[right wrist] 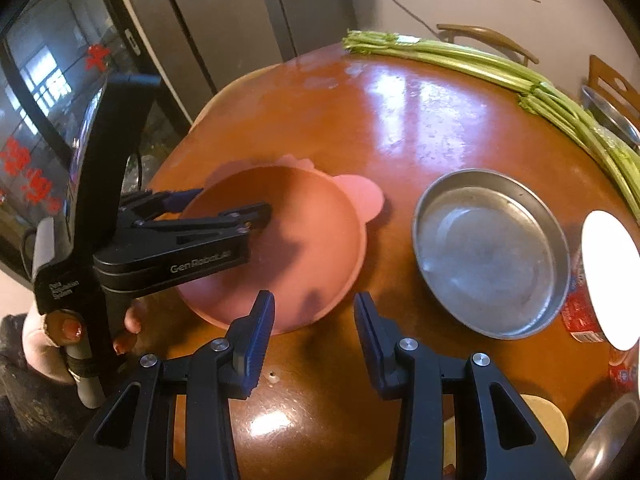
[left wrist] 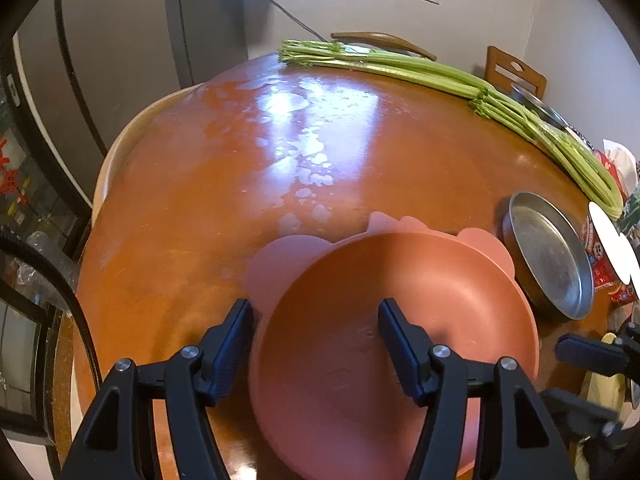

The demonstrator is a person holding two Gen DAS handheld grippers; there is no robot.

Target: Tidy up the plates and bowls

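A pink plate (left wrist: 400, 304) (right wrist: 288, 248) lies on the round brown table (left wrist: 240, 200) on top of a pink flower-shaped mat (left wrist: 280, 256) (right wrist: 360, 196). My left gripper (left wrist: 316, 340) (right wrist: 236, 204) is open and straddles the plate's left rim, one finger outside and one inside. A shallow steel pan (left wrist: 548, 256) (right wrist: 492, 252) sits to the right of the plate. My right gripper (right wrist: 314, 332) is open and empty above the table's near edge, between plate and pan.
Long celery stalks (left wrist: 440, 76) (right wrist: 500, 76) lie along the far right edge. A red package (right wrist: 580, 304) with a white disc (right wrist: 612, 276) stands right of the pan. A second steel pan (right wrist: 608, 112) sits behind the celery. Chairs (left wrist: 512, 72) and a fridge (left wrist: 120, 60) stand beyond.
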